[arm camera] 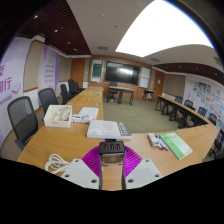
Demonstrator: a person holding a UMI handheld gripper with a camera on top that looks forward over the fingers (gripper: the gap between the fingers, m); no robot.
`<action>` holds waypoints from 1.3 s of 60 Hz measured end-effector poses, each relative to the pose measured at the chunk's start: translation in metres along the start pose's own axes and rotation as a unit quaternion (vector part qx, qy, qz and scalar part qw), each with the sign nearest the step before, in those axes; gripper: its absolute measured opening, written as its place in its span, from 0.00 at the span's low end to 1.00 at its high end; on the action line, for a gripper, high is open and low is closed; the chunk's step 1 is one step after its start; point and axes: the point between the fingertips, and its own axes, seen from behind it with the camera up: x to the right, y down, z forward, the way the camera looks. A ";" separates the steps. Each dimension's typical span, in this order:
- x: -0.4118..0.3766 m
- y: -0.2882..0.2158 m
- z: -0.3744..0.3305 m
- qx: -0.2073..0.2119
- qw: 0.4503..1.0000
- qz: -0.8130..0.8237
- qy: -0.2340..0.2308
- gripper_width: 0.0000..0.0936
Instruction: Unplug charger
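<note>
Purple-padded jaws (112, 166) pressed on a dark charger (112, 150) low in the frame, above the wooden tabletop (60, 138).

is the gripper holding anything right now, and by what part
Yes. The hand-held gripper is shut on the dark charger, its pink fingers pressing the charger's two sides, just above the wooden table.

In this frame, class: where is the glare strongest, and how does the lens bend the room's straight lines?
Gripper view: the ceiling light panel is blown out white, the strongest glare. The table edges and walls bow outward, a fisheye effect. The far screen reads dark. The charger between the fingers is dim, its detail hard to read.
</note>
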 end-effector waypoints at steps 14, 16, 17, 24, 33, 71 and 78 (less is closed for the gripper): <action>0.041 0.160 0.021 -0.171 0.985 -0.003 -0.002 0.33; 0.039 0.170 0.026 -0.188 0.982 0.001 -0.007 0.34; 0.041 0.178 0.025 -0.192 0.981 0.004 -0.011 0.35; 0.041 0.191 0.028 -0.208 0.978 0.005 -0.022 0.41; 0.036 0.180 0.023 -0.194 0.981 -0.002 -0.027 0.80; 0.020 0.106 -0.237 -0.103 0.995 -0.008 0.013 0.91; 0.021 0.106 -0.277 -0.098 0.995 -0.003 0.017 0.91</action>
